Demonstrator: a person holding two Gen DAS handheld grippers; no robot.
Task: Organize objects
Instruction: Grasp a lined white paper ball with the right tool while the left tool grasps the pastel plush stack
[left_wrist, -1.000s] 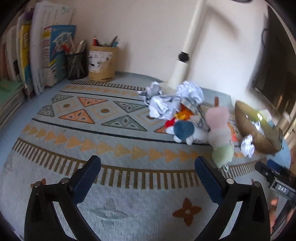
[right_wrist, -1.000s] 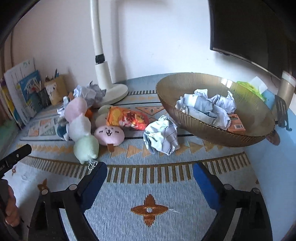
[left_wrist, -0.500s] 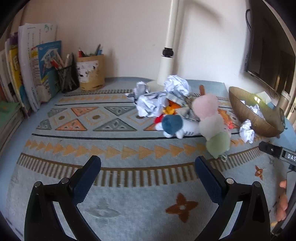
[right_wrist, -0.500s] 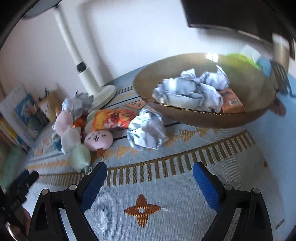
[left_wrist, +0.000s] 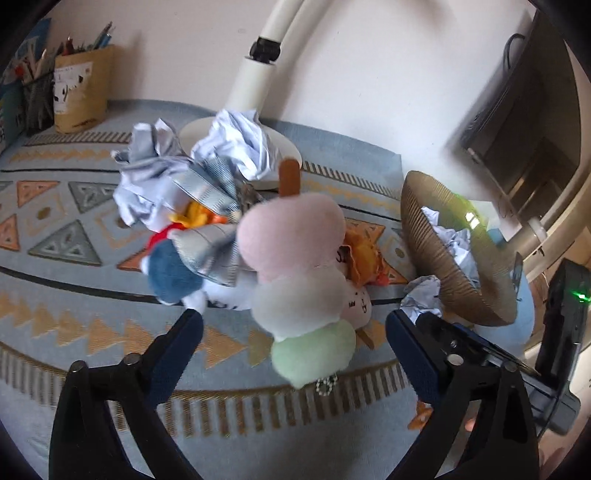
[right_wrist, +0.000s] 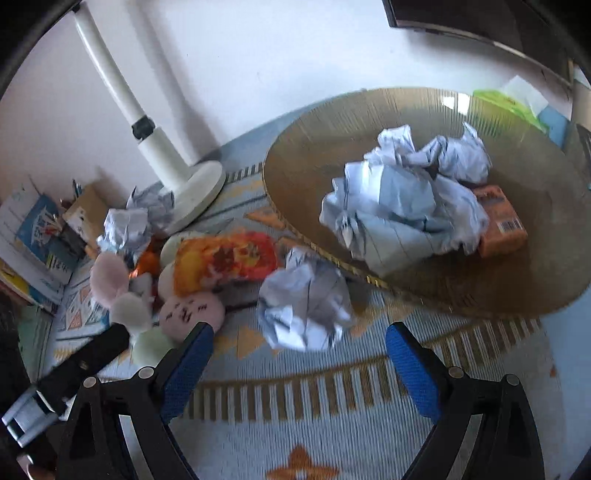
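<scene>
My left gripper (left_wrist: 293, 341) is open, its fingers on either side of the green end of a pink, white and green dango plush (left_wrist: 301, 280). Behind the plush lie crumpled paper balls (left_wrist: 229, 144), a blue and white plush (left_wrist: 173, 273) and an orange snack bag (left_wrist: 364, 258). My right gripper (right_wrist: 299, 349) is open and empty, just in front of a crumpled paper ball (right_wrist: 304, 308). Beyond the ball, a brown ribbed bowl (right_wrist: 306, 155) holds crumpled papers (right_wrist: 402, 199) and an orange box (right_wrist: 500, 225). The bowl also shows in the left wrist view (left_wrist: 454, 284).
A white lamp stand (right_wrist: 162, 155) rises from its round base behind the pile. A pen holder (left_wrist: 81, 92) and books (right_wrist: 33, 236) stand at the back left. A pink face plush (right_wrist: 190, 314) and the snack bag (right_wrist: 225, 260) lie left of the paper ball. The patterned mat (right_wrist: 295, 417) covers the table.
My left gripper has moved forward and right, closing in on the dango plush. My right gripper has moved forward toward the loose paper ball. Both jaws stay open.
</scene>
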